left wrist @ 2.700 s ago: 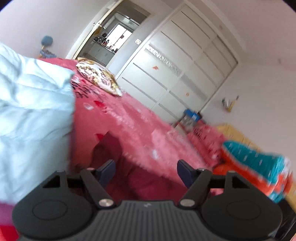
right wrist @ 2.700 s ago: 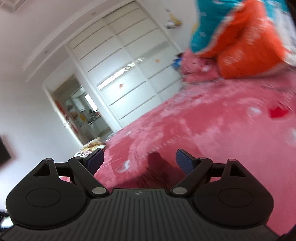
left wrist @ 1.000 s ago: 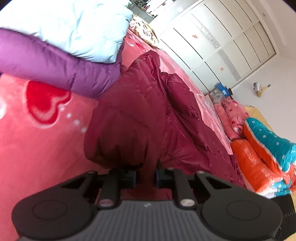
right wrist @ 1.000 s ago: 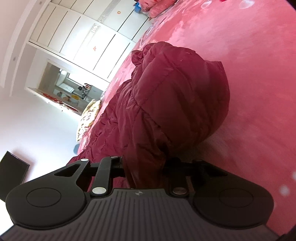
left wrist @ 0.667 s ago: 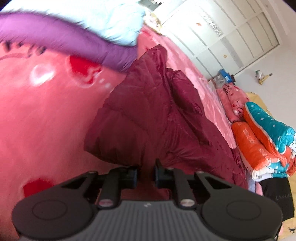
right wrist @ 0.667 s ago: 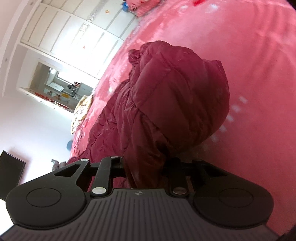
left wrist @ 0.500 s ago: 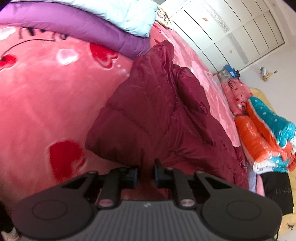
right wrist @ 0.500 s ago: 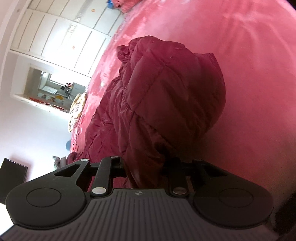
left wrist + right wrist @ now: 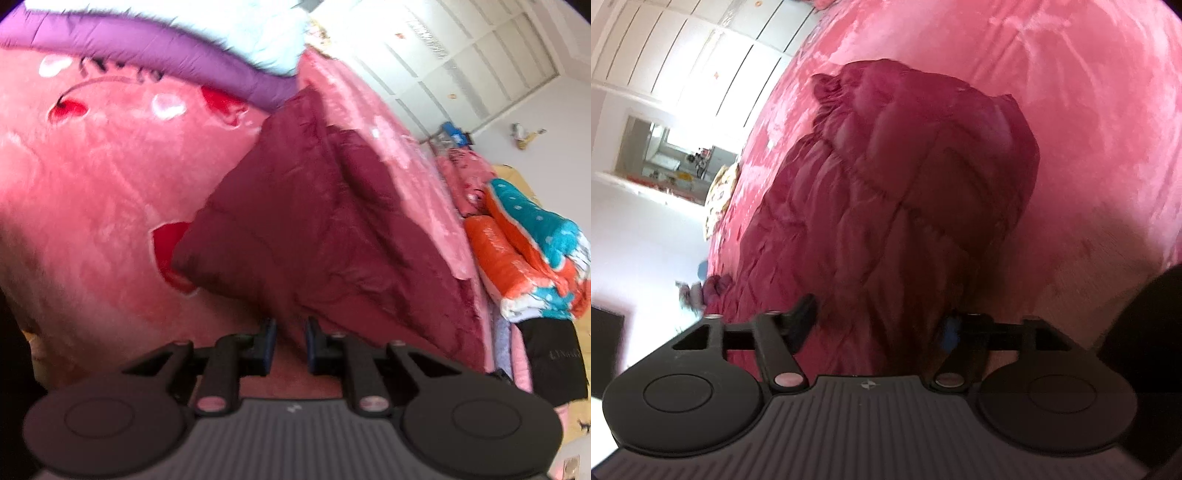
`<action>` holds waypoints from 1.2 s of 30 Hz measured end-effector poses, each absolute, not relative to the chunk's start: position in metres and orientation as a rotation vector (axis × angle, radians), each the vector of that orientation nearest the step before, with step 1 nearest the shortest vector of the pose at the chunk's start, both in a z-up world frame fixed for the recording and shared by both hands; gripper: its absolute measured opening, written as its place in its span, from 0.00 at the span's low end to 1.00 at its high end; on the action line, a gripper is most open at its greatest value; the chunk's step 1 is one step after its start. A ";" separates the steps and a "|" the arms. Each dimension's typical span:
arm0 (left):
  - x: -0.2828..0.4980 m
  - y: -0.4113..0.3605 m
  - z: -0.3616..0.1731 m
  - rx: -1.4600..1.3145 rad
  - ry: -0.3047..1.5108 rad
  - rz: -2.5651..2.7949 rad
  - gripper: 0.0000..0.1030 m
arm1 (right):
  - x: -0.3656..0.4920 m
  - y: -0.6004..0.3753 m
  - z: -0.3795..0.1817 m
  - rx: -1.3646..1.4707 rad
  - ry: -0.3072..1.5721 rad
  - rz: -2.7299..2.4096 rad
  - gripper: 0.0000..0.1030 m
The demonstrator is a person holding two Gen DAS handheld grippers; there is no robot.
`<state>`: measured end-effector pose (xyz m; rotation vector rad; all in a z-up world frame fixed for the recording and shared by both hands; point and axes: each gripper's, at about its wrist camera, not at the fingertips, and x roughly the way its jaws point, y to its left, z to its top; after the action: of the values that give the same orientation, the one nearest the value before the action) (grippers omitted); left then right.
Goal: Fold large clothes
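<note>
Maroon and quilted, the puffy jacket (image 9: 314, 206) lies on the pink plush bedspread (image 9: 92, 192), its near hem at the bed's near edge, its far end reaching toward the purple quilt (image 9: 155, 48) at the far-left corner. The left gripper (image 9: 288, 341) pinches the hem tight between its pads. The right gripper (image 9: 877, 325) is opening, jaws spreading wide, the padded cloth slumping between them with no pad pressing it. To finish this step well, I would let the released side settle flat, then pull the left corner level with it so the slippery, springy fill does not bunch. Stitched channels give soft ridges; the bedspread is fuzzy.
</note>
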<state>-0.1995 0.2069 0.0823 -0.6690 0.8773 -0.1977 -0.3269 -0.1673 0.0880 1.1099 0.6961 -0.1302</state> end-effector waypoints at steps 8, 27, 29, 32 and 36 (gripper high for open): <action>-0.215 0.180 0.118 -0.472 0.733 -0.303 0.18 | -0.326 -0.136 0.109 0.986 0.741 0.023 0.97; -0.127 0.061 0.080 0.022 0.670 -0.601 0.18 | -0.186 -0.140 0.117 0.323 0.562 -0.030 0.97; -0.114 0.057 0.074 0.028 0.667 -0.591 0.18 | -0.172 -0.137 0.114 0.270 0.573 -0.033 0.97; -0.095 0.055 0.070 0.036 0.651 -0.561 0.18 | -0.152 -0.134 0.104 0.205 0.581 -0.049 0.98; -0.065 0.060 0.074 0.021 0.650 -0.496 0.17 | -0.124 -0.140 0.099 0.227 0.572 -0.073 0.99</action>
<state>-0.0652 0.0599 0.0735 0.0208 0.6501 -0.4955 -0.1243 -0.1405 0.0989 0.2268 0.5718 -0.0725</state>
